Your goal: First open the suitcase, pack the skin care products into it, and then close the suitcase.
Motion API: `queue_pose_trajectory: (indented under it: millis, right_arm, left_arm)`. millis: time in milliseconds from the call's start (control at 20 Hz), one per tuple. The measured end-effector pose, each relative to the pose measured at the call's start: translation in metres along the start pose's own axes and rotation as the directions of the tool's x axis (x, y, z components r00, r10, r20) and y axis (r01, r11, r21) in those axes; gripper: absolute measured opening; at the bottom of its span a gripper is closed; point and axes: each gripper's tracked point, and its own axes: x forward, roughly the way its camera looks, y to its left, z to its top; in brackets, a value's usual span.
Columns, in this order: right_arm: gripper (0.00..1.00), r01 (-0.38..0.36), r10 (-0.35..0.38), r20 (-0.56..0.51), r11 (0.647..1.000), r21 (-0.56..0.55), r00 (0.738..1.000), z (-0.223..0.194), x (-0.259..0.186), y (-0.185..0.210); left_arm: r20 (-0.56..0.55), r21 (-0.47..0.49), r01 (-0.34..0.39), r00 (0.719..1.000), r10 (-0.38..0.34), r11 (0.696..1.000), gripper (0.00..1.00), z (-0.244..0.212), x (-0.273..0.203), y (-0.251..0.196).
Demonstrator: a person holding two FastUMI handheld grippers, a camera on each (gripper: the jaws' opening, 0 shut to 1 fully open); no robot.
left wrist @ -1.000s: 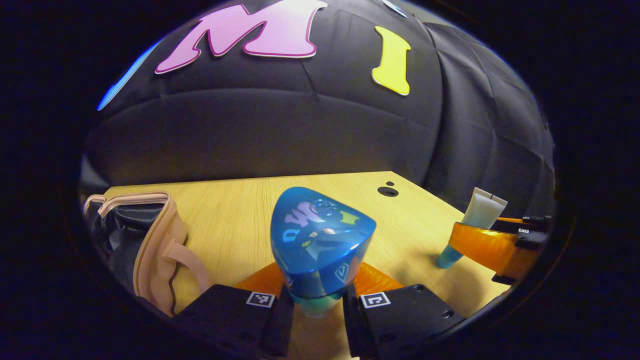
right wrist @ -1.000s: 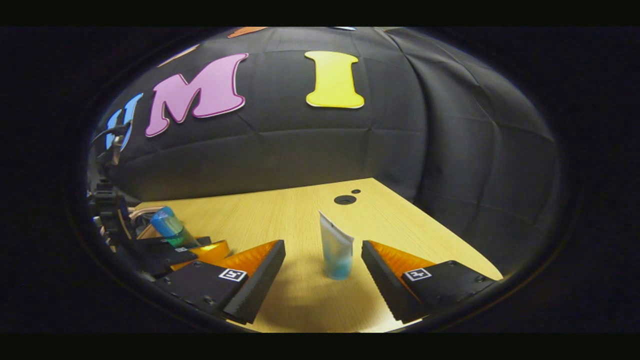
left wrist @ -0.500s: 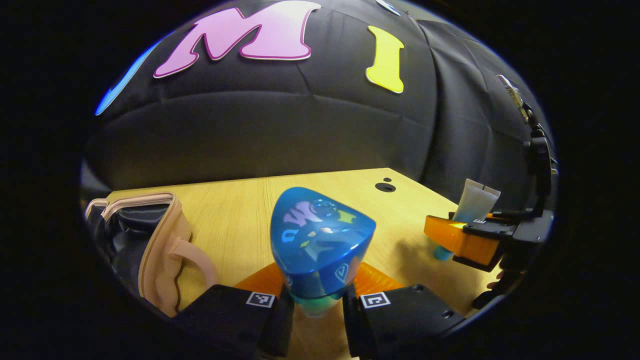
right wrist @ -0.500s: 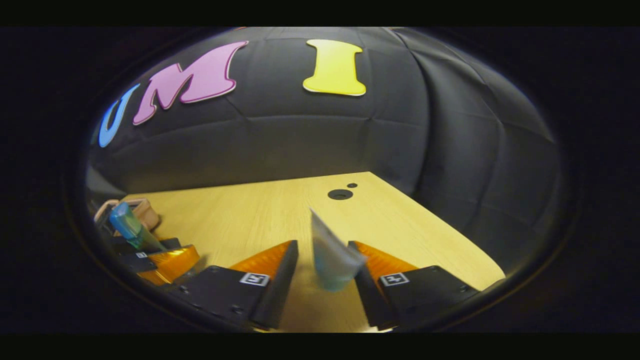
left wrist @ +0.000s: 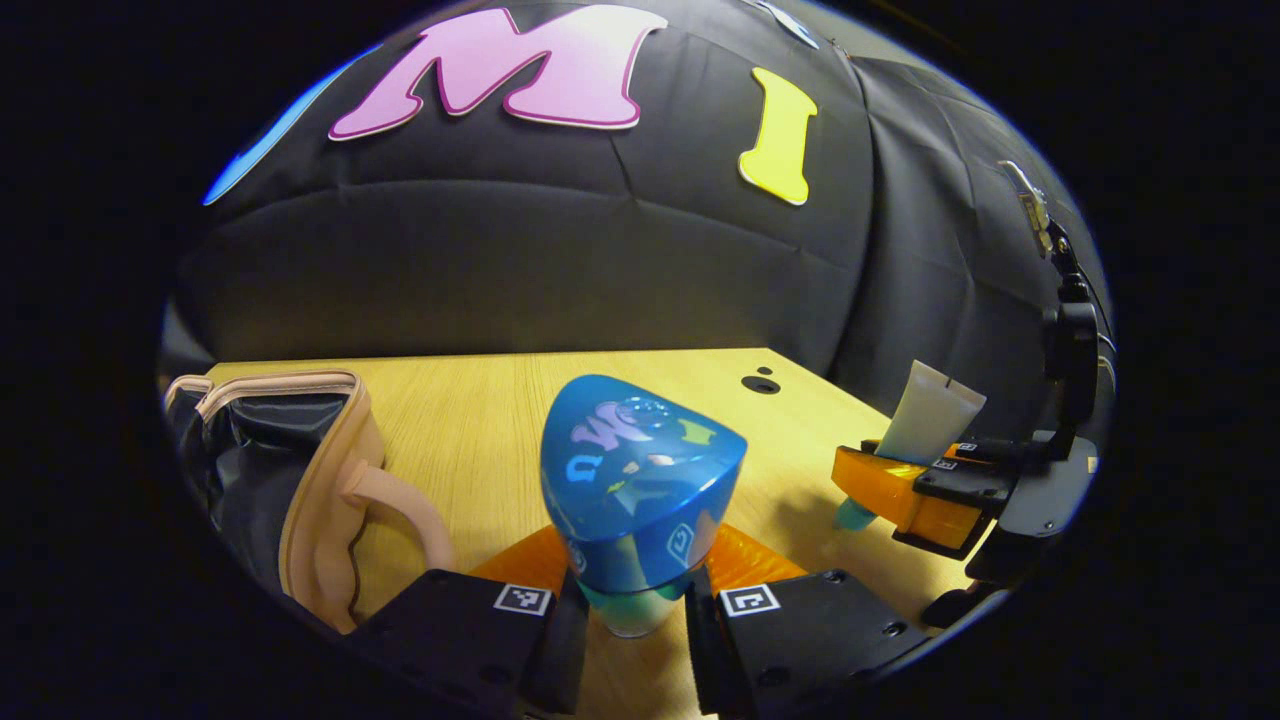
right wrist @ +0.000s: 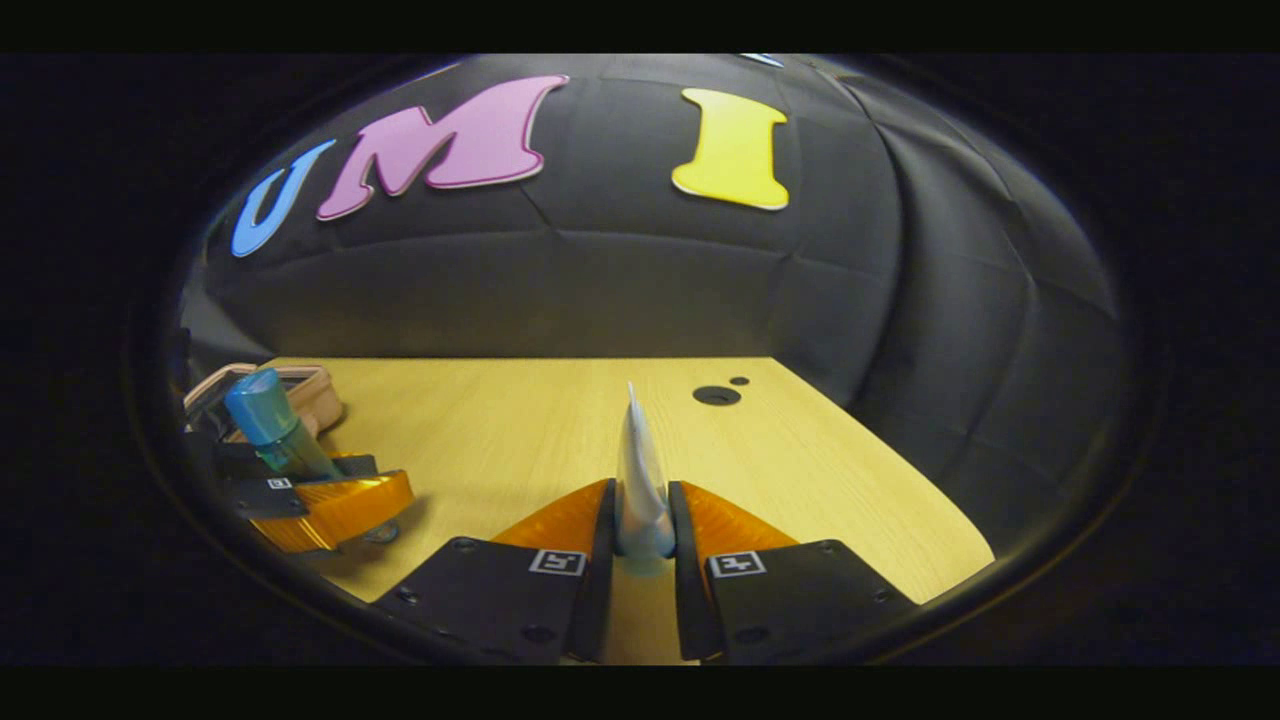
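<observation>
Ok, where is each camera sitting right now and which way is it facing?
Left gripper view: rides the left gripper, looks across the table at the booth wall; its fingers clamp the blue-capped bottle, open suitcase to its left.
Right gripper view: rides the right gripper, faces the same wall; its fingers pinch the tube.
Shared: table, suitcase, bottle, tube, and each shows the other gripper.

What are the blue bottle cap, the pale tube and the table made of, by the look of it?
Cap: likely hard glossy plastic; it mirrors the wall.
Tube: probably soft matte plastic, flat crimped top.
Table: wood or wood-look laminate, with fine straight grain lines.
</observation>
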Motion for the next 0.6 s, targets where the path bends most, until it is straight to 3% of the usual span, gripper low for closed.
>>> queue_pose_trajectory:
  millis: [200,250,300,350,450,600]
  right_arm:
    - [0.29,-0.042,0.042,0.062,0.999,0.006,0.997,0.029,-0.022,0.024]
    - [0.24,-0.057,0.056,0.072,0.998,0.009,0.996,0.036,-0.028,0.031]
    - [0.29,-0.07,0.069,0.085,0.997,0.011,0.994,0.044,-0.036,0.037]
    - [0.26,-0.087,0.086,0.098,0.996,0.011,0.991,0.053,-0.043,0.045]
    - [0.29,-0.131,0.129,0.121,0.991,0.008,0.984,0.071,-0.055,0.067]
    - [0.29,-0.214,0.215,0.182,0.976,-0.026,0.959,0.104,-0.075,0.111]
  left_arm:
    - [0.044,-0.006,0.003,0.999,-0.002,1.0,0.46,0.021,-0.021,0.004]
    - [0.063,0.0,-0.003,0.998,0.003,1.0,0.47,0.031,-0.027,0.007]
    - [0.079,0.007,-0.005,0.997,0.005,1.0,0.43,0.042,-0.037,0.011]
    - [0.092,0.01,-0.008,0.996,0.007,1.0,0.46,0.052,-0.048,0.015]
    - [0.109,-0.002,-0.019,0.994,0.019,1.0,0.43,0.071,-0.069,0.028]
    - [0.103,-0.006,-0.085,0.991,0.085,0.996,0.46,0.083,-0.104,0.069]
